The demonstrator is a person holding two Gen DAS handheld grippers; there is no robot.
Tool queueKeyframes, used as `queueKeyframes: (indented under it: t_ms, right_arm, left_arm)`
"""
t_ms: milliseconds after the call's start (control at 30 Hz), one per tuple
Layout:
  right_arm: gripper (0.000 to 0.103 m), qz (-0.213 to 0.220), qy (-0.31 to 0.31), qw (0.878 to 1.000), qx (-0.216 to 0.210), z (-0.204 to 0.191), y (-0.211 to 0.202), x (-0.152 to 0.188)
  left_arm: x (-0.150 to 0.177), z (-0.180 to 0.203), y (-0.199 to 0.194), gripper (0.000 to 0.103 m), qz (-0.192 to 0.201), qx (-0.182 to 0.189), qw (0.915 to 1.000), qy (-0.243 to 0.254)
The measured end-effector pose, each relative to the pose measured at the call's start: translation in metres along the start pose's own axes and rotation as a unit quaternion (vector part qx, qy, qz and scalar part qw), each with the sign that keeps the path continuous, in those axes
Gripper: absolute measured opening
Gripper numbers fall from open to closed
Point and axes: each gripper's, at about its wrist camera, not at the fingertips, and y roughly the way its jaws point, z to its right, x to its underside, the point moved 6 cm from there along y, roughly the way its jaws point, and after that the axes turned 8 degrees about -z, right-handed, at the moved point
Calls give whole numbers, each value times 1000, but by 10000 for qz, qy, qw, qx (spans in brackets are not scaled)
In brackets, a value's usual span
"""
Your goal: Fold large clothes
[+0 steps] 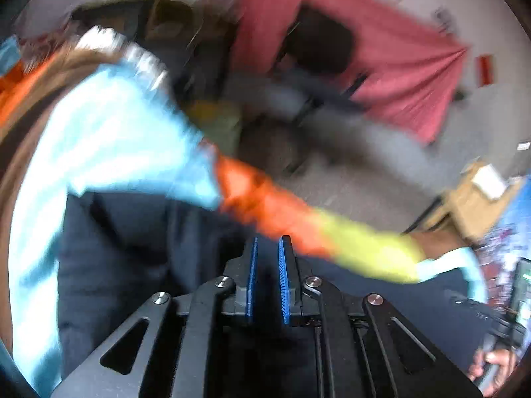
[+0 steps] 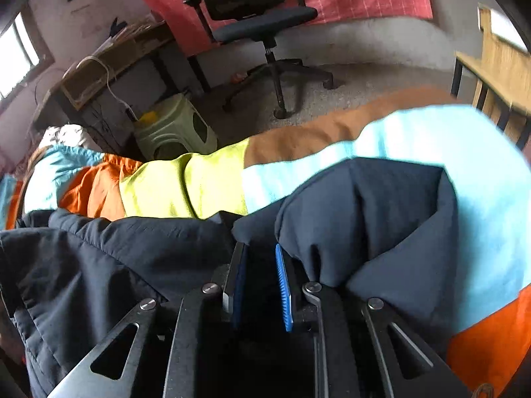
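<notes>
Navy jacket (image 2: 116, 265) apparently pinched by both the nearly closed left gripper (image 1: 267, 243) and right gripper (image 2: 260, 248); no legible writing.

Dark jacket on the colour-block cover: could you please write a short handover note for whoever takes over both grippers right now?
Left gripper: jaws close together over the dark jacket; blur hides whether cloth is pinched.
Right gripper: nearly closed on a fold of the jacket.
The jacket lies rumpled on the colour-block cover.
Done: no neat fold visible yet.
Left: spread it flat, then fold.
</notes>
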Motion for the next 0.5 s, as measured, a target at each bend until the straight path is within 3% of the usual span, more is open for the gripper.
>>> queueKeyframes:
  t_ms: [33, 100, 133, 233, 367, 500]
  right_arm:
    - [21, 145, -50, 9998, -115, -9, -11, -3]
    - [21, 362, -231, 9979, -485, -28, -31, -9]
    - [21, 467, -406, 9957, -696, -43, -42, -9]
    - [21, 427, -996, 9886, -1049, -82, -53, 5]
    - [21, 80, -1739, 9810, -859, -109, -45, 43]
    - [21, -48, -1811, 9804, -770, -98, -32, 69]
  left_arm:
    - [-3, 10, -8, 11, 131, 175, 9996, 156]
    - [-6, 44, -23, 11, 122, 818, 9950, 566]
    - [-1, 59, -26, 11, -41, 1088, 9905, 835]
    - [34, 90, -20, 11, -915, 1423, 9729, 1575]
    - [82, 81, -6, 11, -1559, 1028, 9629, 1948]
    - [100, 72, 5, 6, -1700, 916, 9630, 1878]
